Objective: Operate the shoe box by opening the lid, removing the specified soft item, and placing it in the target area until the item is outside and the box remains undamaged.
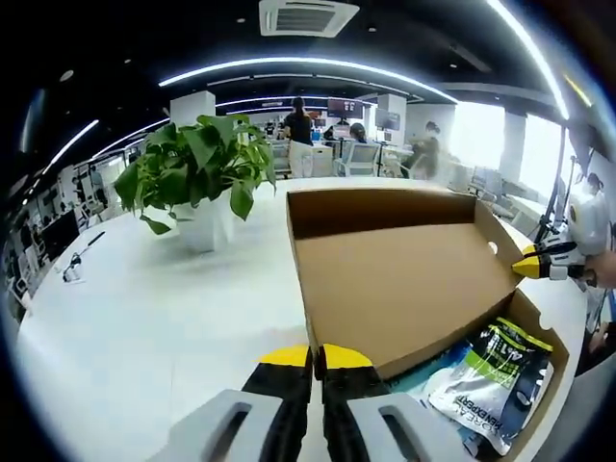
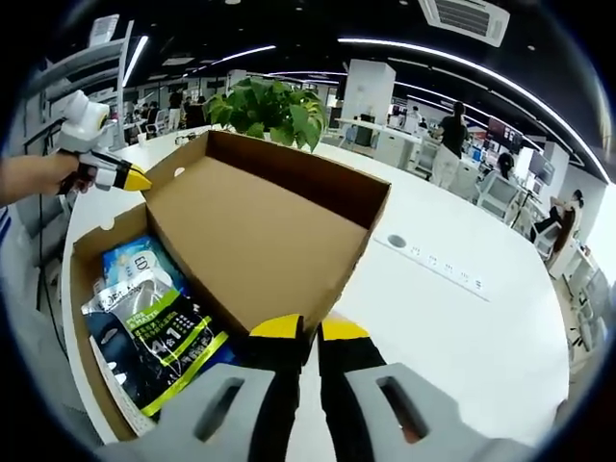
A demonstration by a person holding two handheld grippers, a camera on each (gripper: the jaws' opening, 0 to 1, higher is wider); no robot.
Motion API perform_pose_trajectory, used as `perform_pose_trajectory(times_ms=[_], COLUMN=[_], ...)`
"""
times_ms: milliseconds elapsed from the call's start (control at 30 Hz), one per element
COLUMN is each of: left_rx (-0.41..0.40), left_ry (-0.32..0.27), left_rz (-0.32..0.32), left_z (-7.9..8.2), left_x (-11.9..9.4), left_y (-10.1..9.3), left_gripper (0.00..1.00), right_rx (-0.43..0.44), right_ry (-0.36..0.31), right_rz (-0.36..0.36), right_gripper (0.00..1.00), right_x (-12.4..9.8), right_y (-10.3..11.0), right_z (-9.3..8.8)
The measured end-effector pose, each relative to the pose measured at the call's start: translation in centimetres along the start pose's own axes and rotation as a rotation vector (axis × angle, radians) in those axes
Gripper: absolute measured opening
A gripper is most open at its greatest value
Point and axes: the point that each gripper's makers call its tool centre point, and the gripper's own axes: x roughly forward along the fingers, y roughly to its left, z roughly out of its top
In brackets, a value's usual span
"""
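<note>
**Shoe box open, both grippers at the lid**

While the lid [image 1: 399,274] stands raised, the soft packet [image 1: 491,385] lies inside the shoe box [image 2: 91,371], just right of the left gripper [image 1: 316,358]. Its jaws look pressed together at the lid's near edge. The right gripper [image 2: 308,330] looks closed too, on the lid's opposite edge, packet to its left.

left hand-held gripper [image 1: 316,358] jaws closed, right hand-held gripper [image 2: 308,331] likewise
</note>
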Motion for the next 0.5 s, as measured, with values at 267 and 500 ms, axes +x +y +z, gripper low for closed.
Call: perform_pose_trajectory(times_ms=[267,500], left_rx=[0.000,0.000], left_ry=[0.003,0.010], left_rz=[0.007,0.009], left_z=[-0.03,-0.11], left_x=[0.33,0.65], left_y=[0.03,0.07], left_gripper=[0.02,0.02], right_rx=[0.002,0.005], right_ry=[0.003,0.009], right_rz=[-0.003,-0.003], right_gripper=[0.04,0.05], right_x=[0.31,0.64], right_y=[-0.12,-0.15], right_z=[-0.08,-0.24])
